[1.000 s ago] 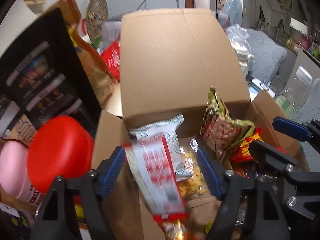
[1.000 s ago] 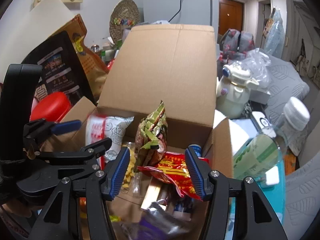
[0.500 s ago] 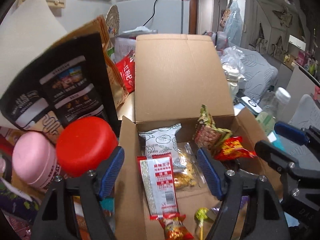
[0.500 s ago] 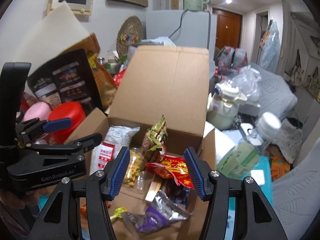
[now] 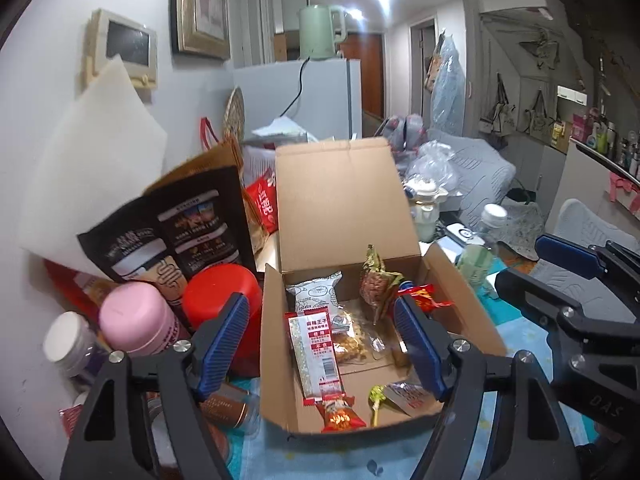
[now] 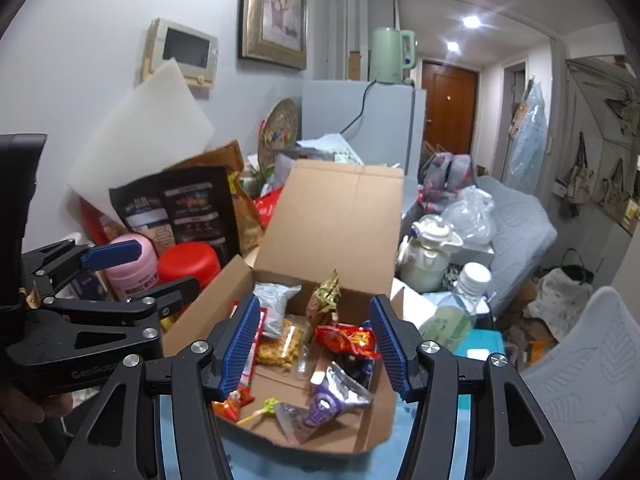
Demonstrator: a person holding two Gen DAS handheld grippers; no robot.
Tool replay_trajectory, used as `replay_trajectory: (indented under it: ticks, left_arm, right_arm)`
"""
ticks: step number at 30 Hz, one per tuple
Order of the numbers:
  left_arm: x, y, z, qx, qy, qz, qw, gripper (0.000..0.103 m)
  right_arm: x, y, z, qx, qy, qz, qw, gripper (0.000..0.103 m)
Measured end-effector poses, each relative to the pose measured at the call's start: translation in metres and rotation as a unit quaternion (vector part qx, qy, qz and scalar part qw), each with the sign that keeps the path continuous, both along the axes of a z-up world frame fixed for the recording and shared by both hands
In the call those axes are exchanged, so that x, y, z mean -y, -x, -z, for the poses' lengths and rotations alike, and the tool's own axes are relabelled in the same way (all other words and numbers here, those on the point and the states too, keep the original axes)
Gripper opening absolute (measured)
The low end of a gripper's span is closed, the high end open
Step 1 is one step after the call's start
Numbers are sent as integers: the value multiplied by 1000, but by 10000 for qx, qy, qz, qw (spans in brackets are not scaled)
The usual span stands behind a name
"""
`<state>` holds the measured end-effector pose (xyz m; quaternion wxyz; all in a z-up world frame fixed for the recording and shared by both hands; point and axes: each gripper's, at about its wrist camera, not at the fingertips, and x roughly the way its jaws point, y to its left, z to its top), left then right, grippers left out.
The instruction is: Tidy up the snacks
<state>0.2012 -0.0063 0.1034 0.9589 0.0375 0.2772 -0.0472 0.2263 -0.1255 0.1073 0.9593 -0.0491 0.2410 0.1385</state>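
Note:
An open cardboard box (image 5: pixel 276 360) (image 6: pixel 192 328) with its lid up holds several snacks: a long red-and-white packet (image 5: pixel 316 356), a white pouch (image 5: pixel 314 294), a green-brown packet (image 5: pixel 376 280) (image 6: pixel 326 294), a red packet (image 6: pixel 346 340), and a purple-silver packet (image 6: pixel 324 404). My left gripper (image 5: pixel 322 350) is open and empty, held back above the box's front. My right gripper (image 6: pixel 312 348) is open and empty too, also above the front. Each gripper shows at the side of the other's view.
Left of the box stand a red-lidded jar (image 5: pixel 220 296), a pink jar (image 5: pixel 136 320) and a tall black bag (image 5: pixel 176 232). A green bottle with a white cap (image 6: pixel 456 312) and a white teapot (image 6: pixel 428 256) stand to the right. A blue cloth (image 6: pixel 432 452) covers the table.
The long red-and-white packet has left my left gripper and now lies in the box. Both grippers have pulled back and up from the box.

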Motion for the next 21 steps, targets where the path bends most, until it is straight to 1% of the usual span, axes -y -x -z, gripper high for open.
replay_trajectory:
  ticks: [3, 6, 9, 10, 12, 17, 19, 21]
  left_arm:
    - [1, 23, -8, 139, -5, 65, 9999, 75]
    - [1, 43, -12, 244, -13, 111, 9996, 75]
    - [-2, 63, -16, 357, 15, 139, 9993, 75]
    - [-3, 66, -16, 366, 38, 149, 9992, 75]
    - [-5, 75, -13, 350, 123, 197, 9991, 75]
    - [-7, 94, -2, 323, 185, 205, 9991, 76]
    - [-9, 100, 5, 267, 234, 214, 9991, 78]
    - [-9, 107, 12, 241, 275, 203, 9991, 79]
  right_arm:
    - [2, 18, -7, 114, -29, 44, 9999, 57]
    - [3, 36, -13, 206, -54, 94, 9997, 61]
    - [3, 54, -17, 261, -93, 125, 9995, 62]
    - [3, 60, -17, 294, -112, 123, 9994, 66]
    - [4, 73, -16, 359, -160, 123, 9992, 75]
    - [5, 93, -5, 338, -215, 260, 9989, 76]
    - [6, 99, 0, 300, -207, 312, 9988, 79]
    - [7, 105, 6, 262, -186, 357, 9988, 79]
